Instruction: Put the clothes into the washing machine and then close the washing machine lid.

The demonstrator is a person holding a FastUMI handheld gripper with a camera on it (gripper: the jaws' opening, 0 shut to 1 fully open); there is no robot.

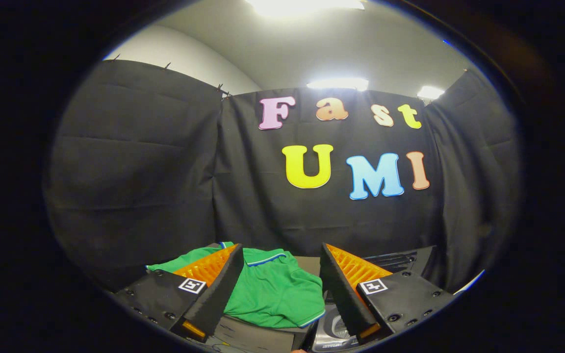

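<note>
The claw (281,252) is up in the air with its fingers spread wide apart, nothing pinched between them; there's a clear gap from one fingertip to the other, and through that gap you can see the green shirt (272,291) lying below and just ahead; it's a polo-style top with a pale trim on the collar and along the sleeve hem, laid out fairly flat, a bit rumpled; the left finger (209,284) crosses over the shirt's left portion, so part of the cloth is hidden behind it, and a strip of green peeks out on that finger's outer side too; the right finger (356,289) stands just beside the shirt's right edge, and whether it overlaps the cloth I cannot tell; neither finger is touching the shirt, they hover above it; the shirt rests on a dark surface (263,338) that runs under the claw, its near rim showing between the finger bases; down by the base of the right finger there's a pale, glossy bit of something (334,336), possibly part of the washing machine, but it's too cut off to say; beyond the right finger sits a dark slatted object (400,262), close against the back cloth; the black cloth wall (140,171) hangs beyond everything, and ceiling lights (337,84) glare above it.
</note>
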